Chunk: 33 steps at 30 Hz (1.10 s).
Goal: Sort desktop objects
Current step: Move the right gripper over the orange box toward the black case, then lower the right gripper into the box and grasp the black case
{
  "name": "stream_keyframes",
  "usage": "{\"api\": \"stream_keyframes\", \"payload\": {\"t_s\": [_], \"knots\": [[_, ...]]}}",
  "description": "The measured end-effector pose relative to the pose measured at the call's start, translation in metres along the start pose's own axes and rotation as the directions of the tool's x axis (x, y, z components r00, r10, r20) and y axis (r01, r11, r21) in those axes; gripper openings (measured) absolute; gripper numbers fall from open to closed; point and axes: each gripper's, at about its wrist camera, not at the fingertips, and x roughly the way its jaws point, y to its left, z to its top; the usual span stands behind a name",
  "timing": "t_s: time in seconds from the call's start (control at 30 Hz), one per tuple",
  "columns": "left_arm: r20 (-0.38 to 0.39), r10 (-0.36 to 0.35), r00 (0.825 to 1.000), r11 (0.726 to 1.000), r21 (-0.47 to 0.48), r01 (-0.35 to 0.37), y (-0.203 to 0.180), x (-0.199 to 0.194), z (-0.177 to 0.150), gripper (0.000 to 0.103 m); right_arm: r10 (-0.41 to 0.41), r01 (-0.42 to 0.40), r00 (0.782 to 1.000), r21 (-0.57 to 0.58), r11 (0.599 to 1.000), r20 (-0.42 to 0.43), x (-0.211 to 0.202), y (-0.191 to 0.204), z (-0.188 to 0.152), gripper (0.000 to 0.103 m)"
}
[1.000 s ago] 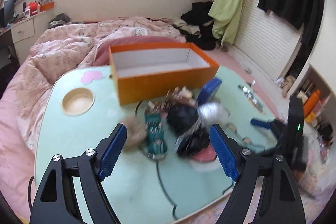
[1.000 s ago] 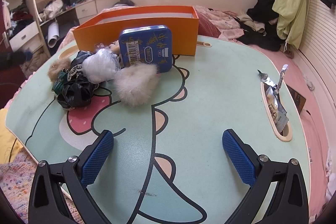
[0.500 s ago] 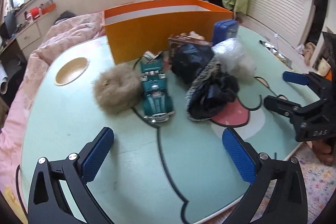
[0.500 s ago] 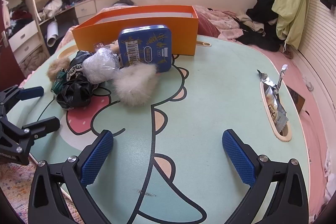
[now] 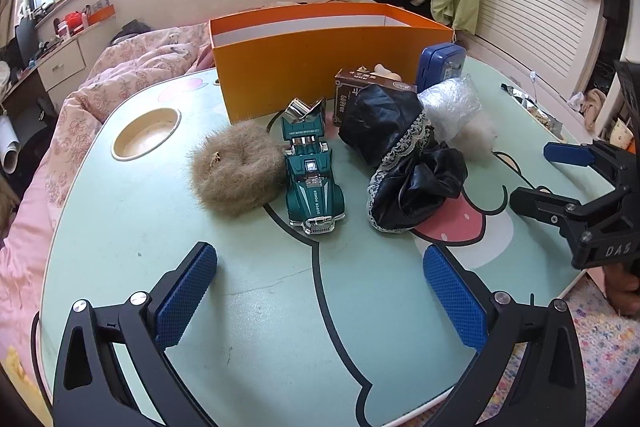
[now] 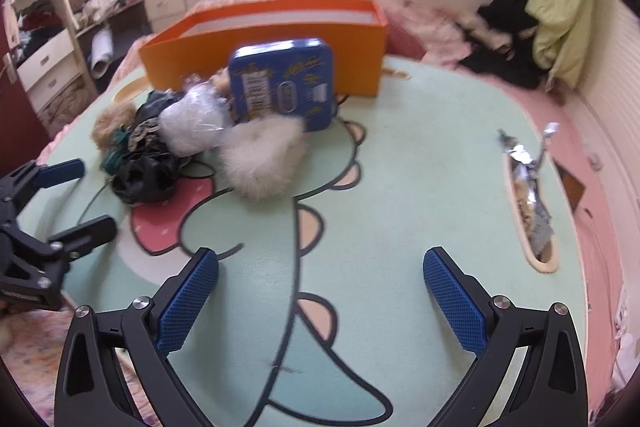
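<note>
The green toy car (image 5: 314, 183) sits on the table (image 5: 120, 227) ahead of your left gripper (image 5: 320, 291), between the brown fur puff (image 5: 236, 173) and black cloth (image 5: 412, 171). Both grippers' jaws gape apart, empty; your right gripper (image 6: 320, 295) hovers farther off.

The left gripper (image 5: 320, 291) hovers with jaws spread wide over the mint-green cartoon-printed table (image 5: 120, 227). Ahead, a green toy car (image 5: 314, 183) sits between a brown furry ring (image 5: 236, 171) and crumpled black lace-trimmed fabric (image 5: 408, 163), before an open orange cardboard box (image 5: 320, 59).
</note>
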Motion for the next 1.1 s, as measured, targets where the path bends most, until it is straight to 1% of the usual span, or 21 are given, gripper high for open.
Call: {"api": "stream_keyframes", "payload": {"t_s": [0.03, 0.1, 0.13, 0.17, 0.23, 0.3, 0.33, 0.37, 0.4, 0.43, 0.47, 0.53, 0.63, 0.7, 0.77, 0.87, 0.97, 1.03, 1.1], "knots": [[0.001, -0.001, 1.000, 1.000, 0.000, 0.001, 0.000, 0.000, 0.000, 0.103, 0.058, -0.058, 0.998, 0.016, 0.998, 0.001, -0.007, -0.001, 0.013, 0.098], [0.004, -0.002, 1.000, 1.000, 0.001, 0.002, 0.001, 0.000, 0.000, 0.103, 0.103, -0.107, 0.992, 0.061, 0.992, 0.070, -0.027, -0.004, 0.040, 0.097], [0.005, -0.003, 1.000, 1.000, 0.001, 0.003, 0.001, 0.000, 0.000, 0.103, 0.102, -0.111, 0.989, 0.085, 0.990, 0.104, -0.036, -0.005, 0.057, 0.097], [0.006, -0.003, 1.000, 1.000, 0.001, 0.003, 0.001, 0.000, 0.000, 0.103, 0.089, -0.102, 0.989, 0.105, 0.989, 0.115, -0.041, -0.006, 0.076, 0.097], [0.006, -0.003, 1.000, 1.000, 0.001, 0.003, 0.001, 0.000, 0.000, 0.103, 0.063, -0.076, 0.993, 0.130, 0.989, 0.104, -0.038, -0.009, 0.113, 0.097], [0.009, -0.005, 1.000, 1.000, 0.000, 0.005, 0.001, 0.001, 0.000, 0.103, 0.029, -0.040, 0.998, 0.183, 0.982, 0.063, -0.022, -0.019, 0.149, 0.097], [0.010, -0.005, 1.000, 1.000, 0.000, 0.005, 0.001, 0.001, 0.000, 0.103, 0.000, -0.003, 1.000, 0.222, 0.975, 0.016, -0.007, -0.026, 0.165, 0.097], [0.012, -0.006, 1.000, 1.000, -0.001, 0.006, 0.001, 0.001, 0.000, 0.103, -0.033, 0.039, 0.999, 0.239, 0.970, -0.030, 0.006, -0.029, 0.176, 0.097], [0.012, -0.006, 1.000, 1.000, -0.001, 0.006, 0.001, 0.001, 0.000, 0.103, -0.075, 0.092, 0.994, 0.243, 0.966, -0.080, 0.022, -0.031, 0.185, 0.095], [0.013, -0.005, 1.000, 1.000, -0.001, 0.005, 0.001, 0.001, 0.001, 0.103, -0.105, 0.130, 0.988, 0.240, 0.962, -0.113, 0.035, -0.031, 0.191, 0.093], [0.014, -0.005, 1.000, 1.000, -0.001, 0.005, 0.001, 0.001, 0.001, 0.103, -0.134, 0.164, 0.981, 0.229, 0.959, -0.142, 0.047, -0.031, 0.195, 0.092], [0.017, -0.006, 1.000, 1.000, -0.002, 0.006, 0.001, 0.001, 0.000, 0.103, -0.171, 0.207, 0.968, 0.201, 0.957, -0.184, 0.063, -0.027, 0.193, 0.092], [0.022, -0.008, 1.000, 1.000, -0.004, 0.008, 0.003, 0.001, -0.001, 0.103, -0.193, 0.239, 0.955, 0.200, 0.950, -0.226, 0.073, -0.025, 0.177, 0.092], [0.024, -0.008, 1.000, 1.000, -0.007, 0.008, 0.004, 0.001, -0.001, 0.103, -0.202, 0.246, 0.955, 0.199, 0.949, -0.219, 0.072, -0.024, 0.168, 0.091], [0.026, -0.007, 1.000, 1.000, -0.007, 0.007, 0.003, 0.002, -0.001, 0.103, -0.225, 0.265, 0.949, 0.177, 0.948, -0.221, 0.071, -0.022, 0.163, 0.091], [0.026, -0.007, 1.000, 1.000, -0.006, 0.007, 0.003, 0.002, -0.001, 0.103, -0.242, 0.283, 0.942, 0.161, 0.946, -0.233, 0.073, -0.022, 0.161, 0.091], [0.026, -0.006, 1.000, 1.000, -0.008, 0.007, 0.003, 0.002, -0.001, 0.103, -0.242, 0.278, 0.942, 0.137, 0.951, -0.233, 0.076, -0.018, 0.164, 0.091], [0.026, -0.006, 1.000, 1.000, -0.008, 0.007, 0.003, 0.002, -0.001, 0.103, -0.269, 0.296, 0.941, 0.117, 0.948, -0.204, 0.070, -0.012, 0.168, 0.091], [0.026, -0.006, 1.000, 1.000, -0.008, 0.007, 0.003, 0.002, -0.001, 0.103, -0.281, 0.299, 0.947, 0.109, 0.948, -0.156, 0.058, -0.005, 0.175, 0.091]]}}
